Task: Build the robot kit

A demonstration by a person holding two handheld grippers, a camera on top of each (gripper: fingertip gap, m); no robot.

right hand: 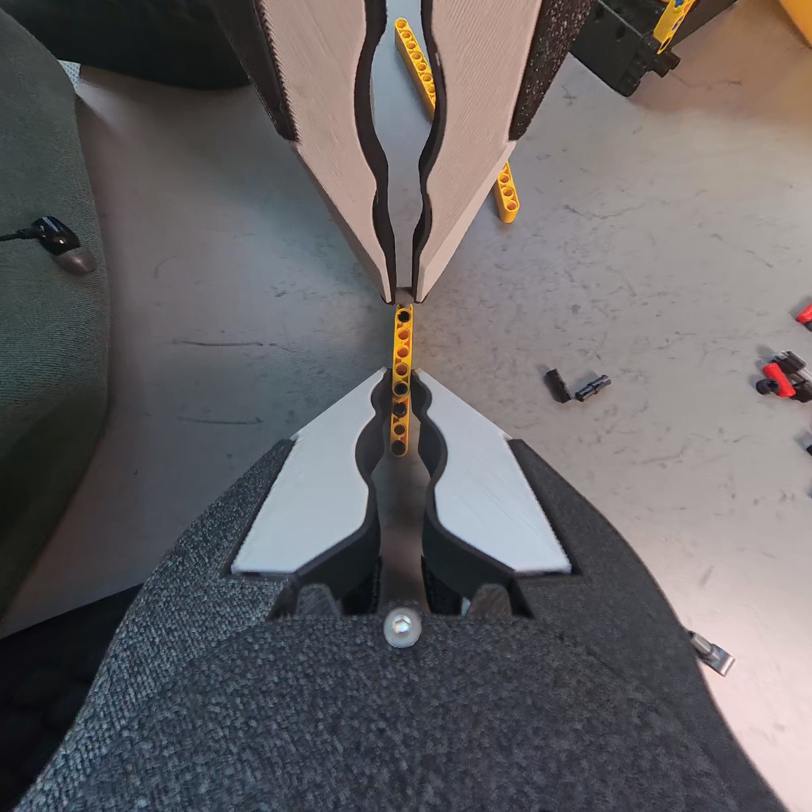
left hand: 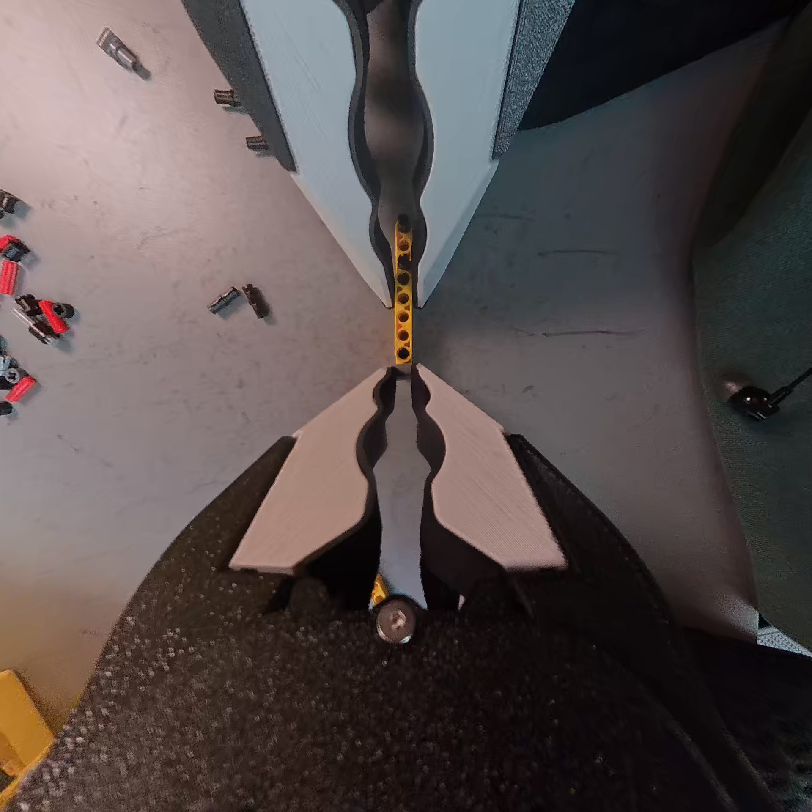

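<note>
Bridging both tongs: yellow beam | long axis tip-to-tip | right gripper clenched round its end | left gripper nearly closed, touching other end, grip unclear | black pins right of right tongs.

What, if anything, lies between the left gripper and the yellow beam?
Nothing clear. The left gripper tips sit right at the beam end; the right gripper clamps the other end. A small grey bit may sit between the left tips.
</note>
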